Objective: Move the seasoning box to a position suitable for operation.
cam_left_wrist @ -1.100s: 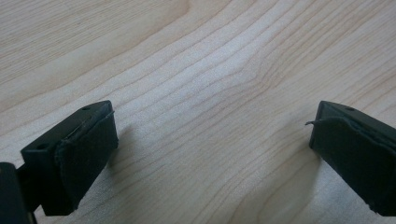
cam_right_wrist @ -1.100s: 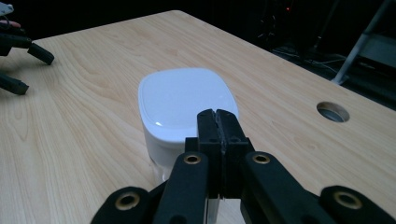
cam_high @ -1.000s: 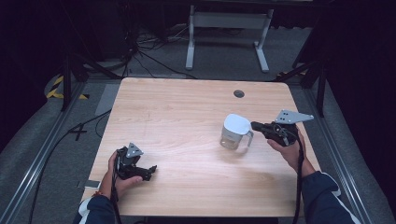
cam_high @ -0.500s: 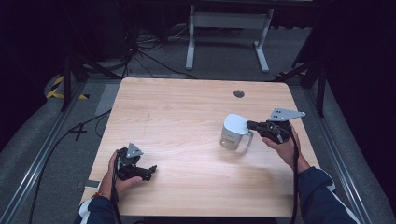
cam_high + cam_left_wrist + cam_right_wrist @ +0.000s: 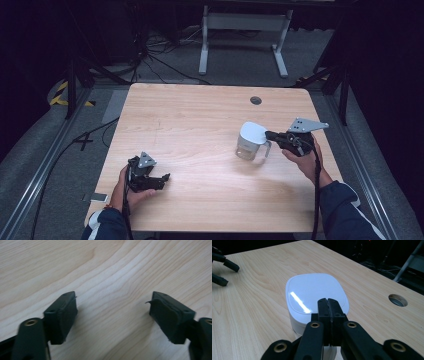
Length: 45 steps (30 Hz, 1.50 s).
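A clear jug with a white lid [image 5: 248,141] and a side handle stands on the right half of the wooden table [image 5: 200,125]. My right gripper [image 5: 268,134] reaches it from the right. In the right gripper view its jaws [image 5: 328,302] are pressed together over the near edge of the lid [image 5: 312,292], with nothing visible between them. My left gripper [image 5: 162,181] lies low on the table near the front left corner, held by a hand. Its pads [image 5: 62,315] stand wide apart over bare wood, so this gripper [image 5: 112,312] is open.
A round cable hole [image 5: 256,100] sits in the table near the far edge, to the right of the jug in the right gripper view [image 5: 397,300]. Beyond the table stand a white desk frame [image 5: 242,22] and floor cables [image 5: 150,45]. Metal rails run along both sides.
My right gripper has slid left toward the jug, and the jug has shifted slightly left with it. The left gripper has stayed in place.
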Motion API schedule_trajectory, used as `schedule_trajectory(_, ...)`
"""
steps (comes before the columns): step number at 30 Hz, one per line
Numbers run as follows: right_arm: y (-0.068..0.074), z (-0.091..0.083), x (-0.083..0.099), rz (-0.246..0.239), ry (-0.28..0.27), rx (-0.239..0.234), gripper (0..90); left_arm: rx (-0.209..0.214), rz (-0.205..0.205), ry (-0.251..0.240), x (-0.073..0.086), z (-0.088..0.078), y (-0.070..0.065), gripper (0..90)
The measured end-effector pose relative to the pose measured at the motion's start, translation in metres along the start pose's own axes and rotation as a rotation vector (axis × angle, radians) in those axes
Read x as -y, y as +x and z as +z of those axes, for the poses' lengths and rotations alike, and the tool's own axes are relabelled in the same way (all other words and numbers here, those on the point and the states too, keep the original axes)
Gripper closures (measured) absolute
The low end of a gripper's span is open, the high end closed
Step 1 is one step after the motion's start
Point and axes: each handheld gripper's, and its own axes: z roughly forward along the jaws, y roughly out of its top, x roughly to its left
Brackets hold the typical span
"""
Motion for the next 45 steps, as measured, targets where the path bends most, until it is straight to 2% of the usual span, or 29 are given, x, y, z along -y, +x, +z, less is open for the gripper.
schedule_trajectory(1, 0.0, 0.0, 0.0, -0.003, 0.002, 0.001, 90.0, 0.02, 0.006, -0.014, -0.005, 0.003, -0.001, 26.7)
schedule_trajectory(3, 0.001, 0.0, 0.0, -0.008, 0.001, 0.004, 90.0, 0.019, 0.049, -0.032, -0.017, 0.008, -0.006, 30.9)
schedule_trajectory(5, 0.001, 0.0, 0.0, -0.012, -0.001, 0.003, 90.0, 0.03, 0.055, -0.029, -0.022, 0.01, -0.009, 36.4)
schedule_trajectory(6, 0.001, 0.0, 0.0, -0.011, -0.002, 0.001, 90.0, 0.051, 0.06, -0.036, -0.03, 0.014, -0.012, 36.4)
schedule_trajectory(9, 0.003, 0.0, 0.0, -0.02, -0.001, 0.003, 90.0, 0.086, 0.116, -0.056, -0.053, 0.024, -0.023, 46.3)
schedule_trajectory(10, 0.004, 0.0, 0.0, -0.02, 0.0, 0.001, 90.0, 0.113, 0.129, -0.065, -0.064, 0.029, -0.028, 51.1)
schedule_trajectory(14, 0.004, 0.0, 0.0, -0.02, -0.001, -0.004, 90.0, 0.153, 0.164, -0.105, -0.095, 0.043, -0.043, 66.5)
schedule_trajectory(16, 0.005, -0.001, 0.0, -0.021, 0.0, -0.003, 90.0, 0.168, 0.184, -0.123, -0.108, 0.048, -0.05, 77.0)
schedule_trajectory(17, 0.005, -0.001, 0.0, -0.021, -0.003, -0.004, 90.0, 0.184, 0.197, -0.131, -0.117, 0.052, -0.055, 79.4)
schedule_trajectory(19, 0.004, -0.001, 0.001, -0.021, -0.004, -0.006, 90.0, 0.176, 0.234, -0.122, -0.132, 0.06, -0.067, 82.3)
schedule_trajectory(21, 0.005, -0.002, 0.001, -0.023, -0.001, -0.006, 90.0, 0.178, 0.257, -0.134, -0.143, 0.064, -0.075, 83.5)
schedule_trajectory(24, 0.005, -0.003, 0.001, -0.021, 0.0, -0.009, 90.0, 0.19, 0.27, -0.147, -0.156, 0.068, -0.083, 86.8)
schedule_trajectory(25, 0.005, -0.003, 0.002, -0.02, -0.002, -0.012, 90.0, 0.179, 0.282, -0.154, -0.159, 0.069, -0.087, 87.9)
schedule_trajectory(28, 0.006, -0.004, 0.002, -0.014, -0.001, -0.012, 90.0, 0.192, 0.299, -0.148, -0.167, 0.073, -0.092, 89.6)
schedule_trajectory(38, 0.007, -0.005, 0.002, -0.013, 0.008, -0.011, 90.0, 0.188, 0.311, -0.177, -0.182, 0.075, -0.103, 86.3)
schedule_trajectory(43, 0.008, -0.006, 0.002, -0.018, 0.015, -0.02, 90.0, 0.156, 0.338, -0.199, -0.189, 0.068, -0.109, 87.4)
schedule_trajectory(45, 0.008, -0.006, 0.002, -0.022, 0.019, -0.021, 90.0, 0.158, 0.348, -0.202, -0.19, 0.067, -0.111, 87.9)
